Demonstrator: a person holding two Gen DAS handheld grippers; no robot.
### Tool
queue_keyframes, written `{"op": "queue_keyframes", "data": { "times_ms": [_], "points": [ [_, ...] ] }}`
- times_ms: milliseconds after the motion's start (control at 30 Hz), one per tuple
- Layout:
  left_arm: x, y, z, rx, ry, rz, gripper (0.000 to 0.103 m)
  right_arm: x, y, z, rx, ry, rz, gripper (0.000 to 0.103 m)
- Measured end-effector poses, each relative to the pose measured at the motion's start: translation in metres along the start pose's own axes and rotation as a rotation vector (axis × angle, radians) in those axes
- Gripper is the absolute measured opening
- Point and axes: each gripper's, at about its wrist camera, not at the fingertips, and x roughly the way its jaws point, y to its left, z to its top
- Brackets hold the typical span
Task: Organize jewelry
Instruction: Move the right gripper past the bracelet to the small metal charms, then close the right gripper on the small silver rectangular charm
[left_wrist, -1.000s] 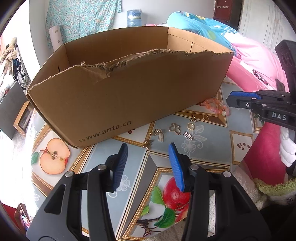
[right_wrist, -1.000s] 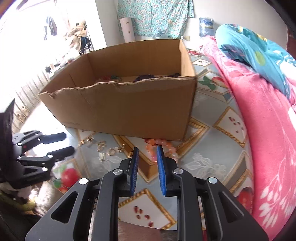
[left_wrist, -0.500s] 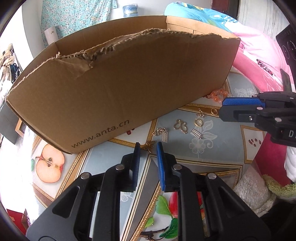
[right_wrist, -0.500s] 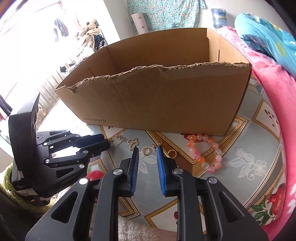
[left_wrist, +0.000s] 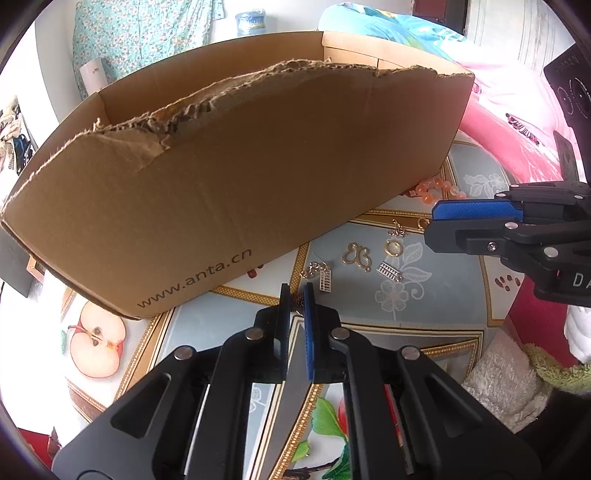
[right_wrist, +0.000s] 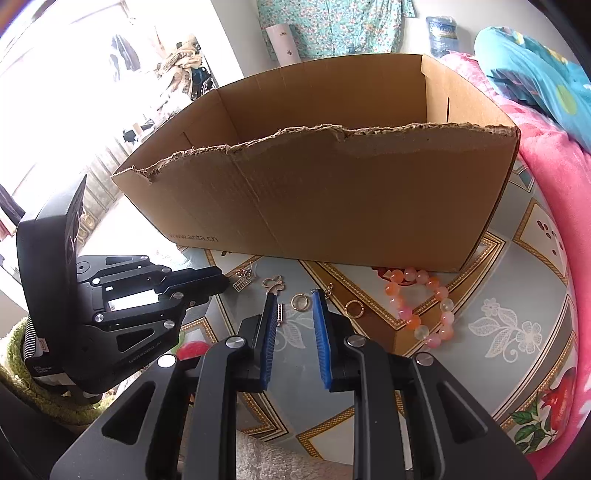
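Cardboard box (left_wrist: 236, 177) looms closer than a second ago. The left gripper (left_wrist: 296, 295) has just been closing, its jaws now pinching a small dark-gold charm (left_wrist: 296, 300) on the tablecloth (left_wrist: 436, 295). The right gripper (right_wrist: 294, 299) holds its narrow gap, empty, over the ring (right_wrist: 300, 302); the bead bracelet (right_wrist: 421, 306) lies just beside.

2 wrist views, angled down, close, sharing cardboard box (left_wrist: 236, 177) front

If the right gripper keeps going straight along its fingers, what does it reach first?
Most likely the small gold ring on the patterned tablecloth, which sits just past the right gripper; the cardboard box stands further back. Depth is uncertain.
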Motion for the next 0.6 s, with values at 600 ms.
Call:
{"op": "queue_keyframes", "data": {
  "times_ms": [600],
  "points": [
    [-0.017,0.011,-0.006,-0.052,-0.014,0.017,0.006,0.027,0.018,-0.004,-0.088,0.073,-0.040,0.020]
  ]
}}
